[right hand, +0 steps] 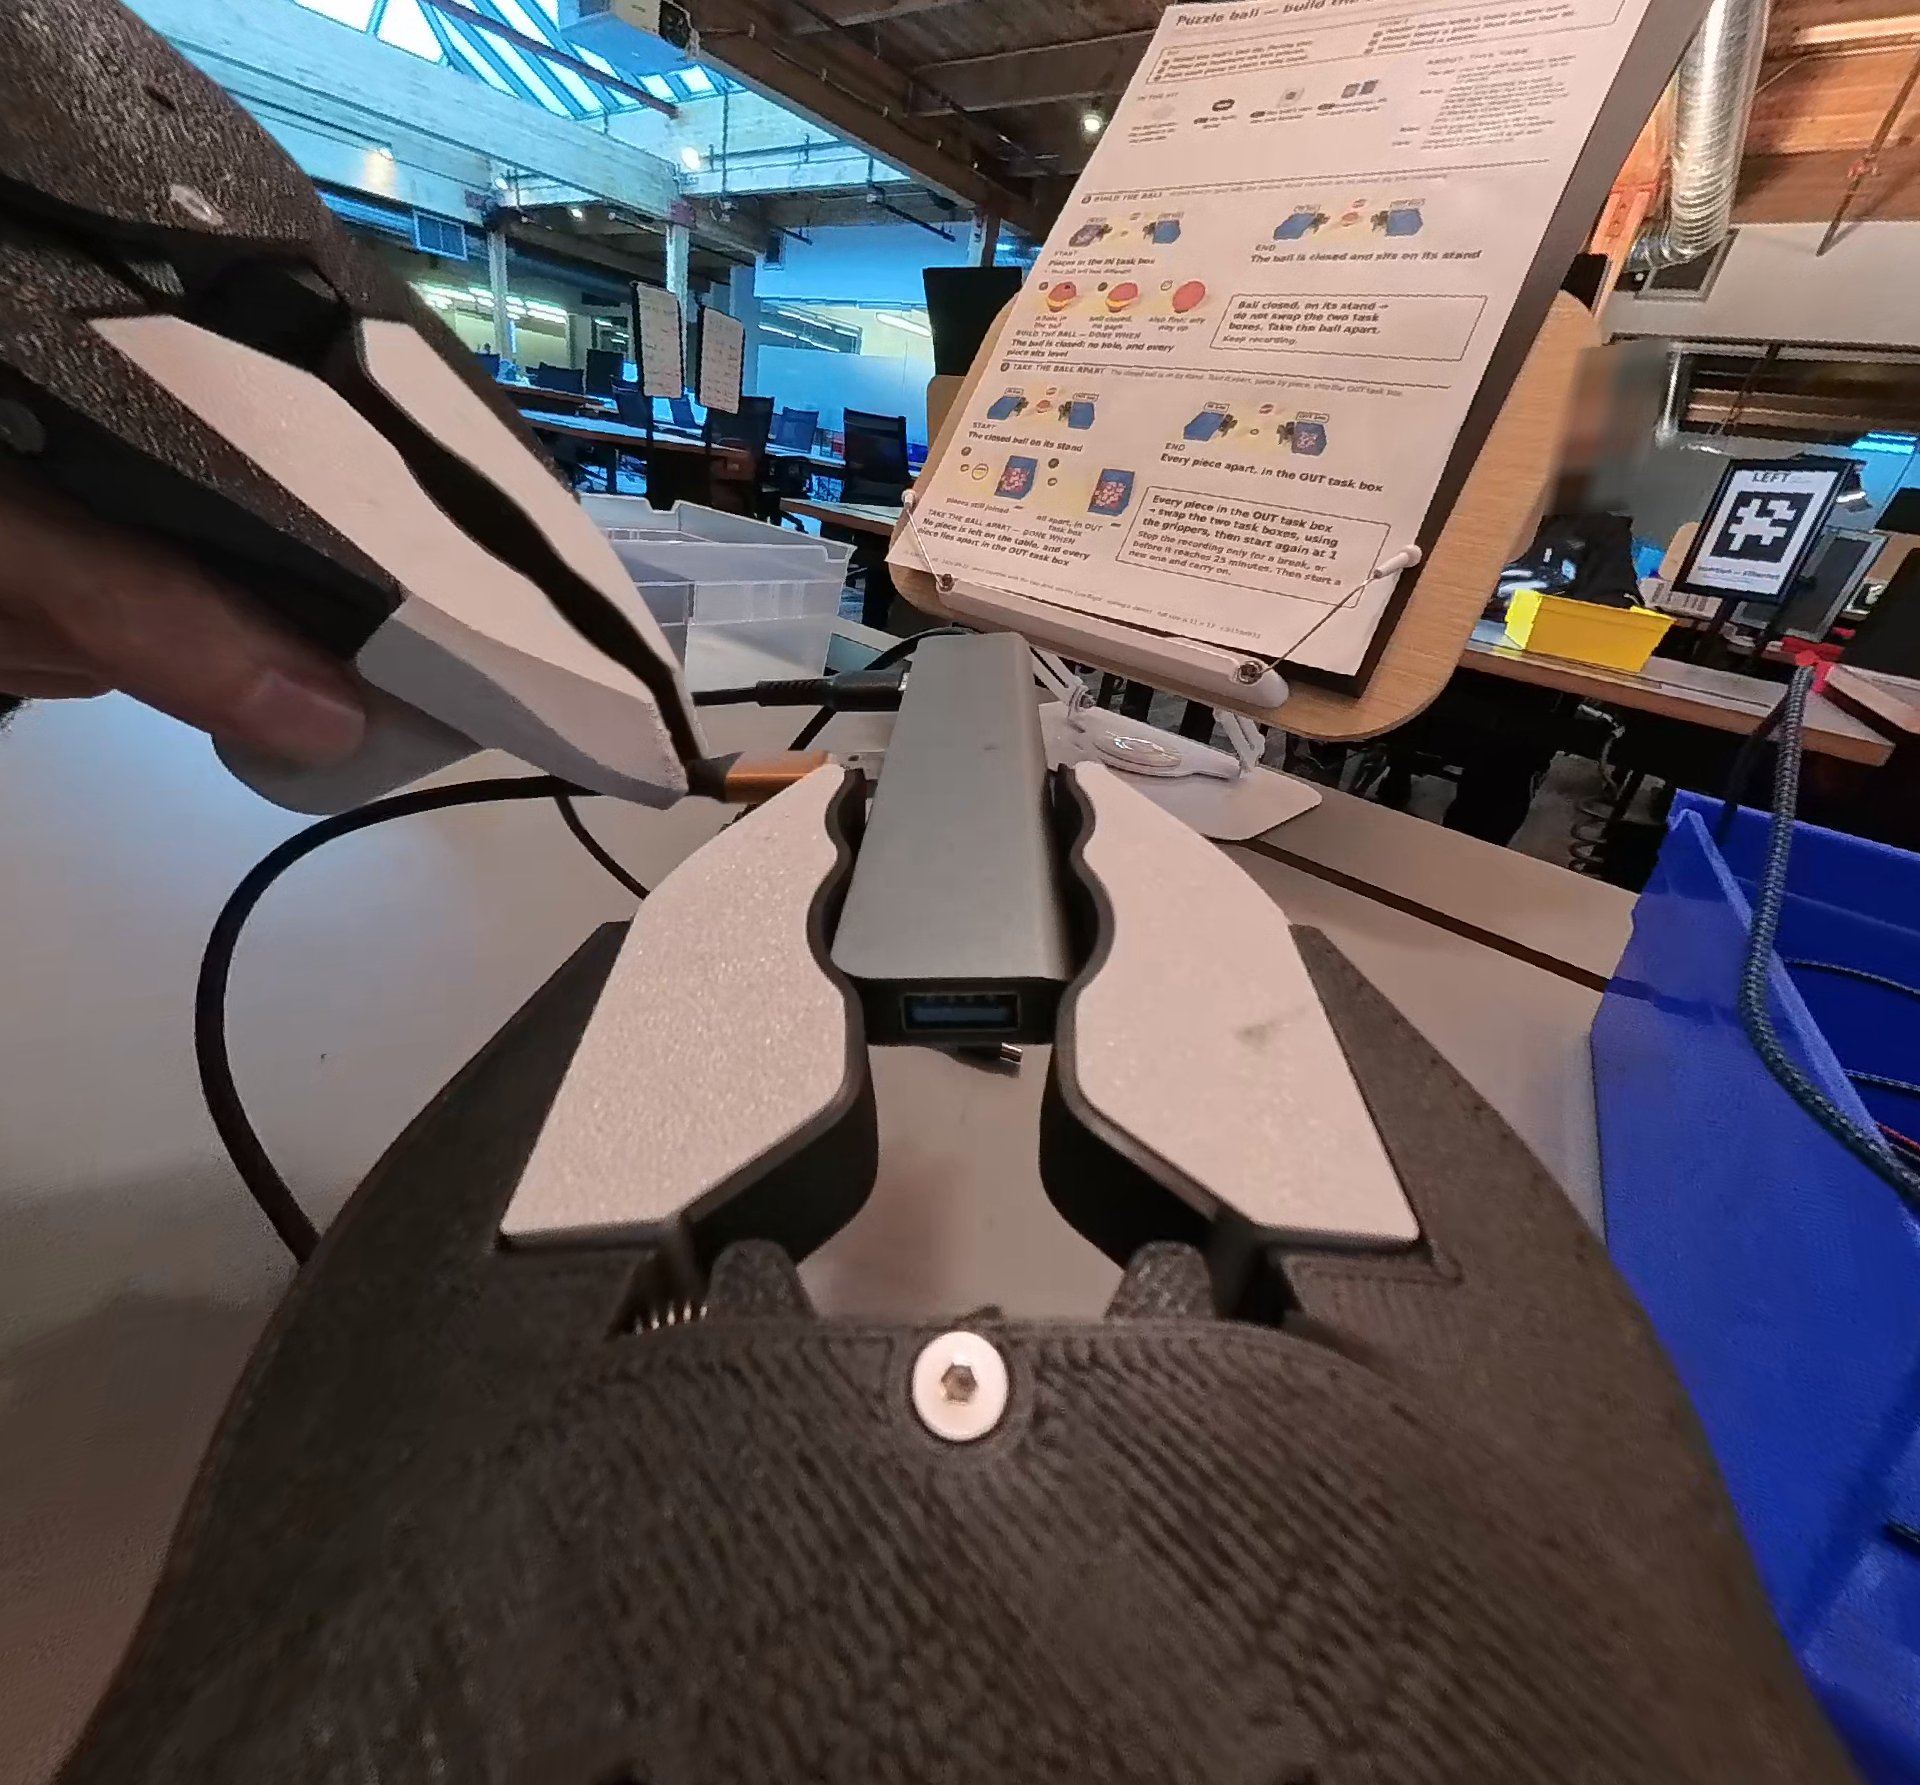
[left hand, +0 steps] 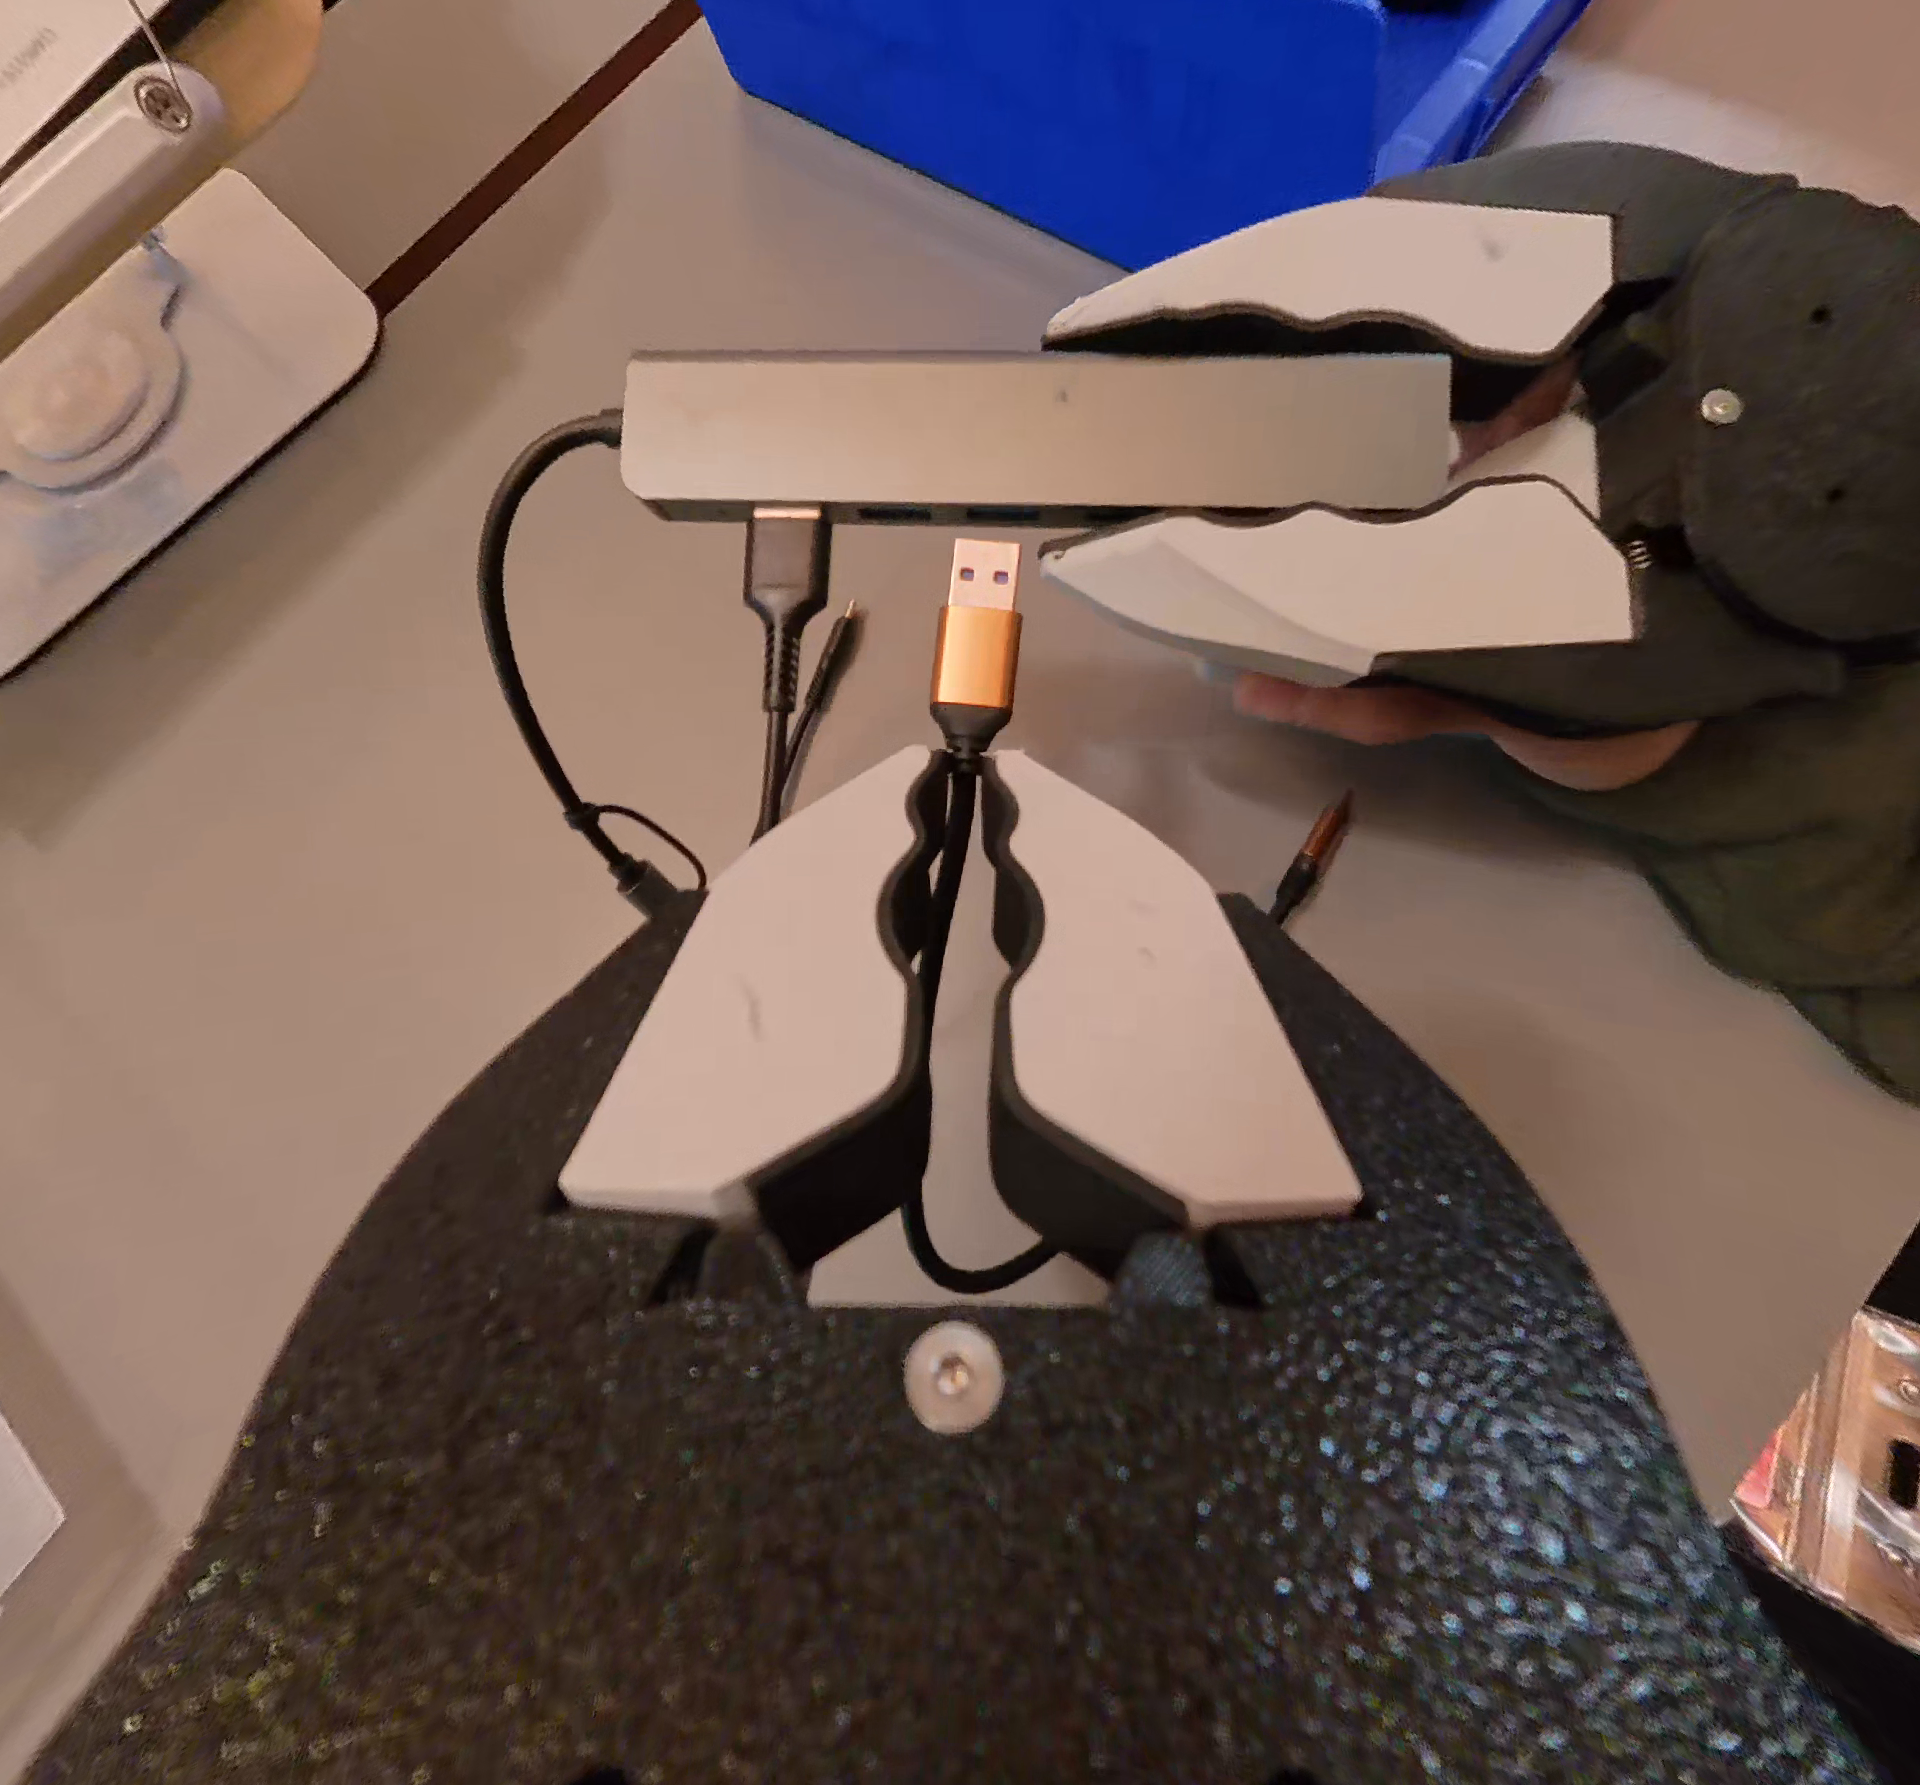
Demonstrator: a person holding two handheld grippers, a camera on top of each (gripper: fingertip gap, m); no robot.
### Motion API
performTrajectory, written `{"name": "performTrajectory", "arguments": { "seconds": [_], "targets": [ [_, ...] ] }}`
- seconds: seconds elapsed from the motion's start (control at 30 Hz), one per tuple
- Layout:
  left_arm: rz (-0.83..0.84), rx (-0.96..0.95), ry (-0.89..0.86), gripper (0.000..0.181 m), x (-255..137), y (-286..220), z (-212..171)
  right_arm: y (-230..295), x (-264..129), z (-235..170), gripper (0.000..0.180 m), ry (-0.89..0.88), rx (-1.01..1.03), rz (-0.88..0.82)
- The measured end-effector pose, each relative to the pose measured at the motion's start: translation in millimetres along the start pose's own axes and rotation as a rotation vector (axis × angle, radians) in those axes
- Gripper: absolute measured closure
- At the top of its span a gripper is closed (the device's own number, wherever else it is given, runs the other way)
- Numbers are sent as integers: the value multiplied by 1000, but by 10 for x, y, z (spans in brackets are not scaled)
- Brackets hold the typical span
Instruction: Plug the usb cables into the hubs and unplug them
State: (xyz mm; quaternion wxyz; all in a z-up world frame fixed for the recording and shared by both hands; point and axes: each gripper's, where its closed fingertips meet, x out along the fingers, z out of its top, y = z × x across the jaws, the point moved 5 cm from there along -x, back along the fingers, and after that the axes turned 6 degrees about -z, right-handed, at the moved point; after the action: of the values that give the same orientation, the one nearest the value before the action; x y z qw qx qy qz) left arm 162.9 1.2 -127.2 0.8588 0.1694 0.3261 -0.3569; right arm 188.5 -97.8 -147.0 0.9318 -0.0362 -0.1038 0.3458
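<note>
My left gripper (left hand: 971, 756) is shut on a black braided cable just behind its copper-sleeved USB-A plug (left hand: 979, 636). The plug points at the grey hub (left hand: 1029, 431) and sits just short of its side ports. My right gripper (left hand: 1049, 442) is shut on the hub's right end and holds it above the table. A black plug (left hand: 787, 563) sits in the hub's leftmost port. In the right wrist view the hub (right hand: 961, 821) lies lengthwise between my right gripper's fingers (right hand: 961, 779). The left gripper (right hand: 696, 769) comes in from the left with the copper plug (right hand: 774, 777).
A blue bin (left hand: 1039, 52) with cables stands behind the hub; it also shows at the right in the right wrist view (right hand: 1766, 1112). A document stand with a printed sheet (right hand: 1278, 333) stands at the back. Loose cable ends (left hand: 1314, 842) lie on the grey table (left hand: 312, 800).
</note>
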Motion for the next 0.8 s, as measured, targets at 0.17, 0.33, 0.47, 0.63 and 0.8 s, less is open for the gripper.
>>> {"name": "performTrajectory", "arguments": {
  "seconds": [0.17, 0.33, 0.47, 0.63, 0.8],
  "targets": [
    [27, 18, -7, 176, 15, -33, 41, -16, 0, 0, 145, -1, 11, -7],
    [36, -16, -5, 176, 16, -50, 49, -14, 4, -3, 145, 3, 6, -9],
    [25, -30, -3, 176, 17, -56, 65, -27, -1, -1, 145, -1, 16, -10],
    [2, -37, 7, 176, -5, -55, 75, -21, 1, -2, 145, 0, 16, 0],
    [-22, -55, 10, 176, -19, -44, 61, -3, 6, -5, 145, 3, 1, 4]
  ]
}}
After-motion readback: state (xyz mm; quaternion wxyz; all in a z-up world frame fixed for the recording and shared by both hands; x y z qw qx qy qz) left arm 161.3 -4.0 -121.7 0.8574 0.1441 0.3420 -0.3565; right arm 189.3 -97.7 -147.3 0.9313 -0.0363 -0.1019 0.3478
